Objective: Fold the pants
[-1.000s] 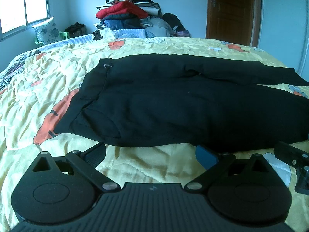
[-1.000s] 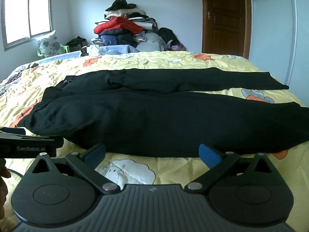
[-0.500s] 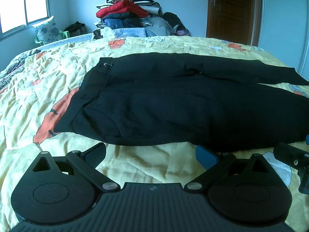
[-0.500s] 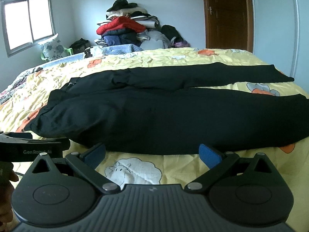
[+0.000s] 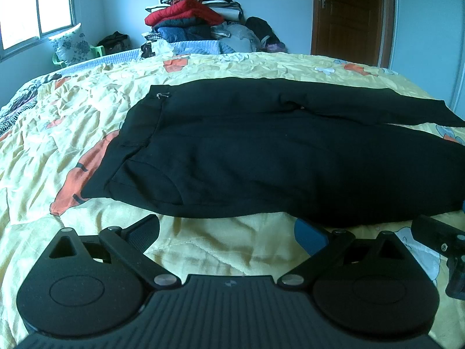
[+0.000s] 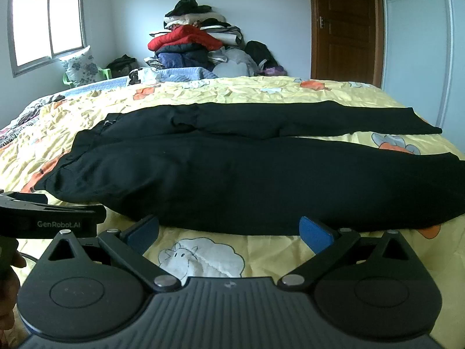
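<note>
Through the left wrist camera I see my left gripper (image 5: 226,231) with its fingers spread wide and nothing between them, hovering over the near edge of the bed's yellow quilt (image 5: 87,110). The black pants (image 5: 261,157) lie flat across the middle of the quilt, long axis running left to right: waistband toward the left edge, legs toward the right. The fabric is matte, soft and slightly rumpled; the quilt is crinkled and stitched, with orange patches.

Through the right wrist camera my right gripper (image 6: 228,229) is likewise wide apart and empty, its blue pads just short of the pants' (image 6: 247,180) near hem. The far leg lies parallel to the near one, with a narrow strip of quilt (image 6: 319,93) between them toward the cuffs. A printed sheep (image 6: 203,257) sits between my fingers.
</note>
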{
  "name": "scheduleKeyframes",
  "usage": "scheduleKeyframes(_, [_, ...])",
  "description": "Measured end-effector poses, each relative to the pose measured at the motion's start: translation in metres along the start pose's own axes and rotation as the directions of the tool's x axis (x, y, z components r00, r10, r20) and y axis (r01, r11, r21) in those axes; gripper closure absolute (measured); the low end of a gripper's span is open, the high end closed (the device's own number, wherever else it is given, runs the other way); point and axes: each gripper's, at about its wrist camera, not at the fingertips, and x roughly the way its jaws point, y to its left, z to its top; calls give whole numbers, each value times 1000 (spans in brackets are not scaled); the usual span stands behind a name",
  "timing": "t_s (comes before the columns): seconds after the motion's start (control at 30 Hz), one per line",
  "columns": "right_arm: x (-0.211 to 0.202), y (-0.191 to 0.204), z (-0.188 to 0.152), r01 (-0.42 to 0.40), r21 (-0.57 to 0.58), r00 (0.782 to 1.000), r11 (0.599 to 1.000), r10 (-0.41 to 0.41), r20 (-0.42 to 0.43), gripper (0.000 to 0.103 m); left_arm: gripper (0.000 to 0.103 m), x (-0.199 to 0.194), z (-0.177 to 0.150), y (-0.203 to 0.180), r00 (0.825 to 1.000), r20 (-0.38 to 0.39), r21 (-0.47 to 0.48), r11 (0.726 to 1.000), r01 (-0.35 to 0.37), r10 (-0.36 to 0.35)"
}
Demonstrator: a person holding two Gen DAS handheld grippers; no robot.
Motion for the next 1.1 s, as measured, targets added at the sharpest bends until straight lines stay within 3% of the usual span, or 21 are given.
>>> scheduleKeyframes(0.53, [4, -2, 6, -67, 27, 998, 997, 67, -11, 0, 2, 7, 0, 2, 1000, -19, -14, 1000, 7, -7])
scheduleKeyframes(0.77, [16, -14, 32, -96, 52, 995, 994, 98, -33, 0, 2, 14, 4, 10, 999, -32, -24, 1000, 18, -19])
scheduleKeyframes(0.87, [25, -16, 56, -220, -1, 975, 976, 220, -28, 0, 2, 14, 8, 13, 1000, -23, -19, 1000, 21, -22])
scheduleKeyframes(0.97, [35, -8, 85, -240, -141, 969, 961, 245, 22, 0, 2, 15, 15, 19, 1000, -10, -18, 999, 29, -29])
scheduleKeyframes(1.03, [46, -4, 107, -276, -247, 948, 929, 306, 91, 0, 2, 18, 23, 25, 1000, -10, -30, 999, 28, -29])
scheduleKeyframes(1.1, [65, -4, 127, -329, -325, 912, 887, 388, 135, 0, 2, 21, 32, 32, 1000, -8, -46, 999, 25, -26])
